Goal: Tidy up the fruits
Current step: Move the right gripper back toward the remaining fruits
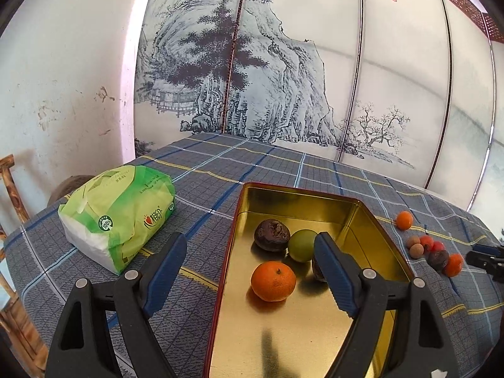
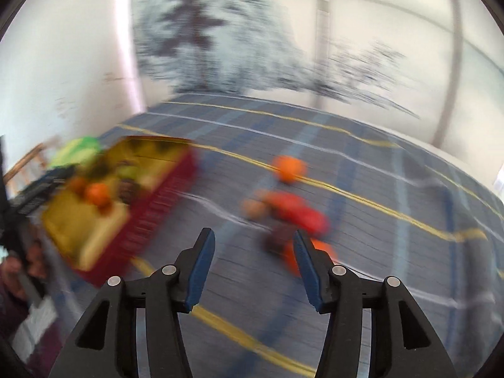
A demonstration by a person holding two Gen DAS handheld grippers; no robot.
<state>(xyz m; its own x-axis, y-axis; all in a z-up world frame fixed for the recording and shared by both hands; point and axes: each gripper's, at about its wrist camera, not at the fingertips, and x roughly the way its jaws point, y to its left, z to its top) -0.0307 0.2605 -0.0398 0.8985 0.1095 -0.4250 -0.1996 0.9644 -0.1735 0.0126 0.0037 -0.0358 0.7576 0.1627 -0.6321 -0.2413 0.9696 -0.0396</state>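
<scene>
A gold tin tray (image 1: 302, 330) with a red rim lies on the checked tablecloth. In it are an orange (image 1: 273, 281), a green fruit (image 1: 301, 245), a dark wrinkled fruit (image 1: 272, 234) and another dark fruit (image 1: 317, 271) partly hidden behind a finger. My left gripper (image 1: 250, 253) is open and empty above the tray's left rim. Loose small fruits (image 1: 434, 252) and an orange (image 1: 404, 220) lie on the cloth to the right. The right wrist view is blurred: my right gripper (image 2: 253, 252) is open and empty, just short of the fruit cluster (image 2: 293, 214). The tray (image 2: 104, 201) is at its left.
A green tissue pack (image 1: 118, 214) lies left of the tray. A painted screen (image 1: 315, 78) stands behind the table and a white wall (image 1: 63, 78) to the left. A wooden chair (image 1: 12, 189) shows at the left edge. The right gripper's tip (image 1: 486, 260) enters at right.
</scene>
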